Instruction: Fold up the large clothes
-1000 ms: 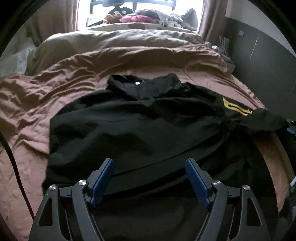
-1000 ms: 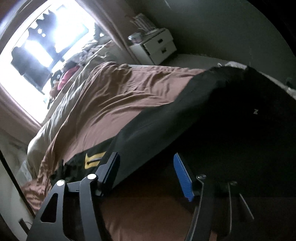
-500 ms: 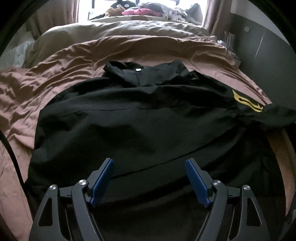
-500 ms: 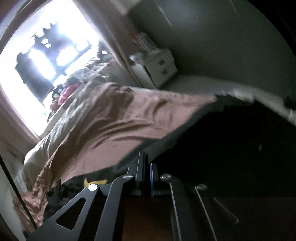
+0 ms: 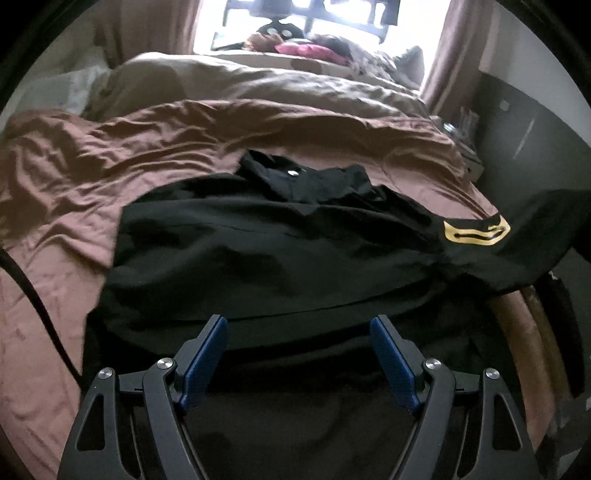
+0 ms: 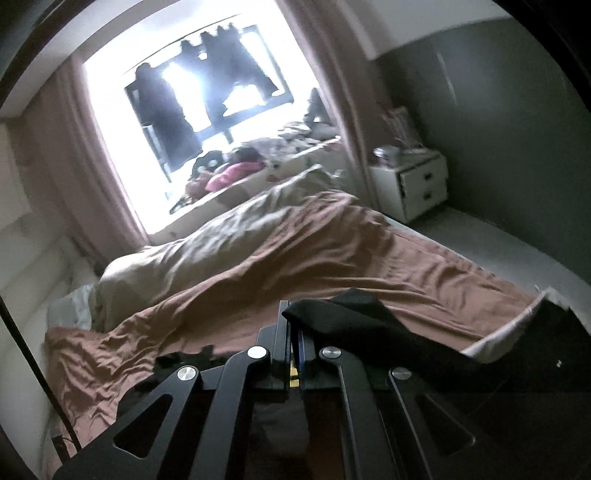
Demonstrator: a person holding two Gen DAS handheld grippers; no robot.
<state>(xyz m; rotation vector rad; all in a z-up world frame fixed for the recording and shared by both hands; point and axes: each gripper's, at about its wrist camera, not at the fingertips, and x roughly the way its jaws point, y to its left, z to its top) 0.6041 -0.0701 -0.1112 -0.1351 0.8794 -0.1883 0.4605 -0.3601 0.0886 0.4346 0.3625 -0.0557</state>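
- While the shirt [image 5: 280, 258] lies spread on the bed [image 5: 74, 192], its collar points toward the window [image 5: 295, 22] and its hem reaches under the left tool [image 5: 299, 328].
- Left tool: released, blue pads [image 5: 207, 354] wide apart, hovering over the shirt's lower part and gripping nothing.
- Right tool [image 6: 293, 332]: clenched on the shirt's sleeve [image 6: 351, 317] (black cloth bunches out from between the pressed fingers), raised off the bed.
- From the left wrist view, that sleeve [image 5: 517, 236] with its yellow emblem [image 5: 476, 232] hangs lifted at the shirt's right side.
- Beyond the bed, a white nightstand [image 6: 413, 184] stands near the window.
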